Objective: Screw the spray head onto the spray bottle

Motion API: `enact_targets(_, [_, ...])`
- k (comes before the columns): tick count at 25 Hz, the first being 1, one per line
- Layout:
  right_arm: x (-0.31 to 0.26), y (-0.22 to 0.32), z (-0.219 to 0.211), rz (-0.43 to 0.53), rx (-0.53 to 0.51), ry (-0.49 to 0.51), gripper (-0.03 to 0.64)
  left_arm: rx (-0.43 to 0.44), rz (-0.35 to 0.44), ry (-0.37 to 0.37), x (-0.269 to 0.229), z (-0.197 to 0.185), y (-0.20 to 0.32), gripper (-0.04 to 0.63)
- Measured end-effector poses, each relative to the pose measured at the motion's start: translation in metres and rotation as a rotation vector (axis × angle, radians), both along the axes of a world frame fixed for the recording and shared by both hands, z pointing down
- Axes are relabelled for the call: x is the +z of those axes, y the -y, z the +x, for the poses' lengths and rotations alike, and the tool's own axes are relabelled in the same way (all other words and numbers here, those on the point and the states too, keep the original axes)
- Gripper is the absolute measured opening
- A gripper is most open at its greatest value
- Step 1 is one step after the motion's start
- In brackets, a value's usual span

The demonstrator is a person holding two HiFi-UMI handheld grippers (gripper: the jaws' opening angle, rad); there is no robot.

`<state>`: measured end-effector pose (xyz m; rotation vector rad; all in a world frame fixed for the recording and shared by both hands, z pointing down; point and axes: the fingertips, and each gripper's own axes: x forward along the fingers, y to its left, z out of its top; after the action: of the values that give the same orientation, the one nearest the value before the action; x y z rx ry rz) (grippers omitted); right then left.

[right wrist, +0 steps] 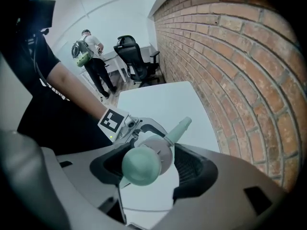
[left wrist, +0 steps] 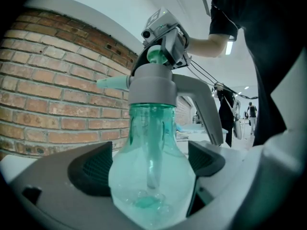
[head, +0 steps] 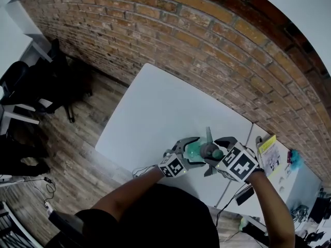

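A clear green spray bottle (left wrist: 151, 176) with a grey spray head (left wrist: 151, 87) on its neck is held upright above the white table (head: 155, 118). My left gripper (left wrist: 151, 164) is shut on the bottle's round body, one pad on each side. From above, my right gripper (right wrist: 153, 166) reaches down over the spray head (right wrist: 160, 157), its pads close on both sides of the grey cap. A green knob (right wrist: 140, 166) tops the head, and the nozzle (right wrist: 178, 127) points toward the brick wall. In the head view, the left gripper (head: 189, 151) and the right gripper (head: 220, 151) meet at the bottle (head: 194, 149).
A brick wall (head: 207, 50) runs along the table's far side. A second table to the right carries a yellow-edged paper (head: 268, 151) and small items. Black office chairs (head: 51, 81) stand on the wooden floor at left. A person (right wrist: 93, 56) stands far off.
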<state>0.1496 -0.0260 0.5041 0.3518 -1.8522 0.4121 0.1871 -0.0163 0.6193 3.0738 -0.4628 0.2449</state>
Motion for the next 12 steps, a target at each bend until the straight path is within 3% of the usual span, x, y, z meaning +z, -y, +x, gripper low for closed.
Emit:
enact_targets(3, [-0.016, 0.001, 0.000, 0.021, -0.131, -0.021, 0.267, 0.002, -0.003, 0.000, 0.000, -0.001, 0.000, 0.480])
enact_targets(12, [-0.020, -0.013, 0.008, 0.082, -0.735, -0.153, 0.266, -0.001, -0.008, -0.001, 0.000, 0.000, 0.000, 0.480])
